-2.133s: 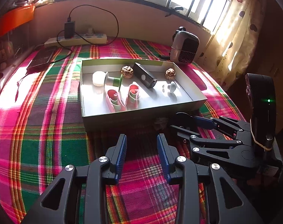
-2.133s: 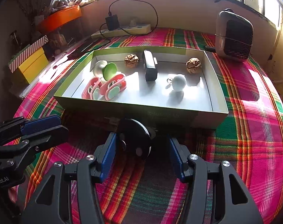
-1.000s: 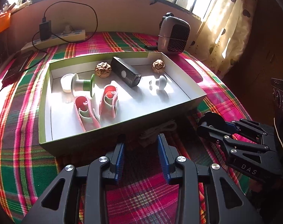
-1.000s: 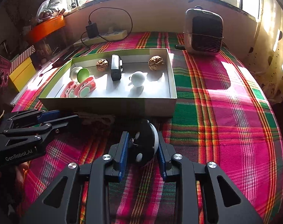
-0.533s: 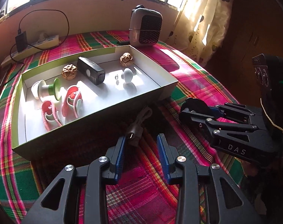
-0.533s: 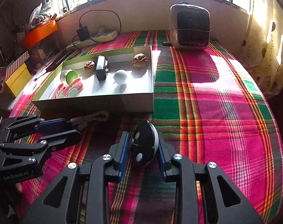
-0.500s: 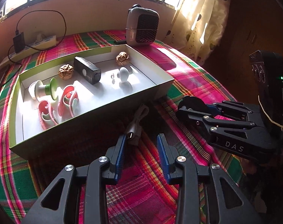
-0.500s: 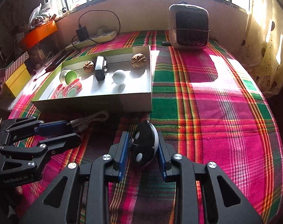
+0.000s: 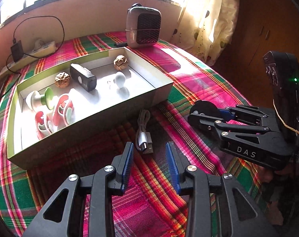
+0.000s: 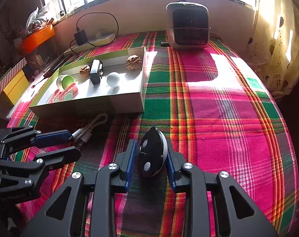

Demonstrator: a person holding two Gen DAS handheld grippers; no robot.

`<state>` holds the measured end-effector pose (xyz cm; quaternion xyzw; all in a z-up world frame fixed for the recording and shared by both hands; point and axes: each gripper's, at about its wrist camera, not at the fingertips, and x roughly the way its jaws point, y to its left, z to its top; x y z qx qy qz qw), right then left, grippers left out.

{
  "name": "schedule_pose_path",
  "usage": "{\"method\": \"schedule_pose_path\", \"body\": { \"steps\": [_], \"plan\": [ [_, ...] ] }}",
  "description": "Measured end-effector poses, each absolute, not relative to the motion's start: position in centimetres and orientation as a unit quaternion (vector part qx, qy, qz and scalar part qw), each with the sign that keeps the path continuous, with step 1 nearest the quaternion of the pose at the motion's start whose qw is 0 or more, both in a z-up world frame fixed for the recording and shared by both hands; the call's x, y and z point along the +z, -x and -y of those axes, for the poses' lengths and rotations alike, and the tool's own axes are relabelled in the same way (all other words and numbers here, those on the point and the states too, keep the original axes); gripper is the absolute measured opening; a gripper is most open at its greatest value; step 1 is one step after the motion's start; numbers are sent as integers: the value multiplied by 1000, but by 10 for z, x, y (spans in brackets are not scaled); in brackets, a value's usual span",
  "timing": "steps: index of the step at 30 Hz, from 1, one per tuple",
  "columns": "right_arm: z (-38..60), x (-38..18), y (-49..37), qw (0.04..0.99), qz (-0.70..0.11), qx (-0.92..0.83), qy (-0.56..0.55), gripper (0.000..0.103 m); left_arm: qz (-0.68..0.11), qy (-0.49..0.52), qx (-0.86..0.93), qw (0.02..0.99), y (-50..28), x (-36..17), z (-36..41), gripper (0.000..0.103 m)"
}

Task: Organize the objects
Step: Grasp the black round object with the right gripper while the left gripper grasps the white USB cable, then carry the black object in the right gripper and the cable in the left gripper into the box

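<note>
1. Right gripper point(image 10: 150, 161) clamped on a black disc point(image 10: 152, 154), held on edge between the blue pads, above the plaid surface point(image 10: 218, 118), well clear of the box point(image 10: 90, 106).
2. Disc standing upright, long axis running away from the camera toward the window, thin pale rim facing the right pad, two round buttons facing left.
3. Left gripper point(image 9: 150, 165) half open, nothing between the pads, hanging just short of a folded white cable point(image 9: 142, 132).
4. Cable lying on the surface between gripper and box point(image 9: 90, 120), plug ends nearest the pads, loop touching or nearly touching the box wall.
5. Left view: box contents from above, namely two walnuts, a dark block, a white ball, red and green pieces; disc barely visible.
6. Right view: disc face and grip, plus left gripper point(image 10: 74, 144) side-on at the cable point(image 10: 90, 127).
7. Heater point(image 10: 187, 25) at the far edge in both views.
</note>
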<state>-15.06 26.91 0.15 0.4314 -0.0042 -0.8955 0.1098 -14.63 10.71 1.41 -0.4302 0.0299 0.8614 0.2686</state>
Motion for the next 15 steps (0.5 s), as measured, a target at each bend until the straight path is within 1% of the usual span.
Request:
{"method": "schedule_pose_path", "body": {
  "steps": [5,15],
  "plan": [
    [-272,1,150,109,4,-895,-432,29,-21,440,859,262,157,11,-108,32],
    [-273,1,148,105,-1,-895,-433,29,-29,443,857,262,166,10,-120,32]
  ]
}}
